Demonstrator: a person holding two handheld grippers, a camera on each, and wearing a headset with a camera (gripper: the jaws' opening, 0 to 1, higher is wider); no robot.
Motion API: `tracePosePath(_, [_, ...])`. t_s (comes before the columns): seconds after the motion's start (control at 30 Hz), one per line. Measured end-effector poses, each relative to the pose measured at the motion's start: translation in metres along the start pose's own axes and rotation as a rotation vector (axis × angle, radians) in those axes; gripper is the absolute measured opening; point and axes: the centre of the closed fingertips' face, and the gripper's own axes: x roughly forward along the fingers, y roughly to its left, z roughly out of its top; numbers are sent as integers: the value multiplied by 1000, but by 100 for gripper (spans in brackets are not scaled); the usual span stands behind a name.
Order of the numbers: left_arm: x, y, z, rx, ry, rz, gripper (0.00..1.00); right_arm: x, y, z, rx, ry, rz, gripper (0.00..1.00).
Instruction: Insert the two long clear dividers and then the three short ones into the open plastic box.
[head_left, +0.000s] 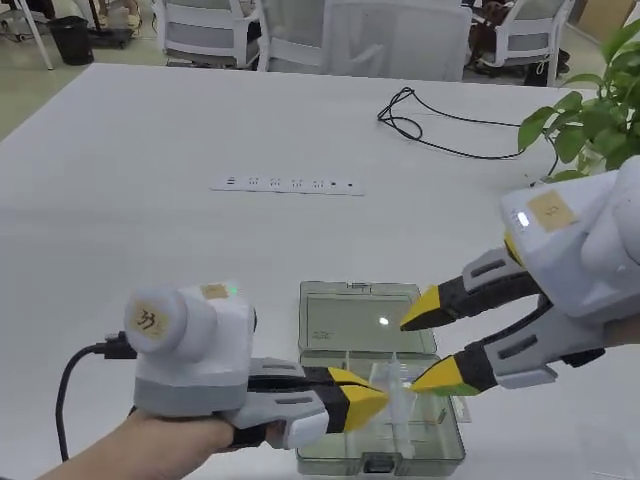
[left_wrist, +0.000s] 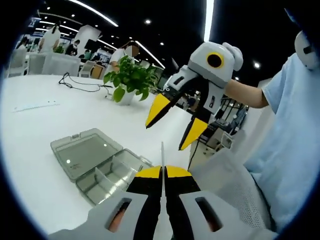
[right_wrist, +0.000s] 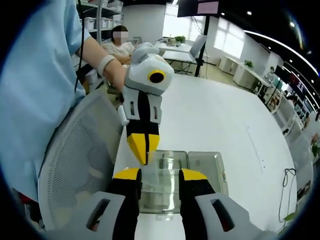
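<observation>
Grippers meet over open plastic box (head_left: 440, 462) — at 6 o'clock on the counter (head_left: 180, 130)
Left gripper (head_left: 380, 397), from 8 o'clock, fingers (left_wrist: 145, 176) pinched on a clear divider (left_wrist: 162, 152), seen edge-on; right gripper (head_left: 410, 356), from 3 o'clock — fingers spread apart above the box.

the left gripper (head_left: 372, 398), jaws pressed together, points its tip over the open plastic box (head_left: 330, 462), facing the right gripper (head_left: 412, 354), whose spread jaws hang just beyond that tip.

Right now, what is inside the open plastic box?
Clear dividers stand inside the plastic box, splitting its base. Their number is unclear; the left gripper covers part of it.
</observation>
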Motion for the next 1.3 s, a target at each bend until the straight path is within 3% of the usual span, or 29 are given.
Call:
tracePosePath(0.07, [0, 1, -2, 51, 24, 17, 0, 2, 2, -1, -9, 11, 13, 28])
tracePosePath(0.17, [0, 0, -1, 127, 27, 24, 0, 3, 6, -3, -14, 31, 49, 25])
tracePosePath(0.2, [0, -2, -6, 155, 62, 24, 0, 4, 6, -3, -13, 35, 52, 23])
tracePosePath(0.27, [1, -7, -10, 189, 88, 10, 0, 6, 11, -4, -19, 50, 79, 21])
tracePosePath(0.47, [3, -9, -11, 206, 80, 12, 0, 9, 22, -8, -22, 91, 148, 17])
tracePosePath(1.0, [5, -15, -6, 271, 60, 3, 0, 12, 30, -11, -23, 134, 207, 4])
tracePosePath(1.3, [5, -16, -8, 278, 60, 4, 0, 12, 32, -12, -29, 154, 223, 2])
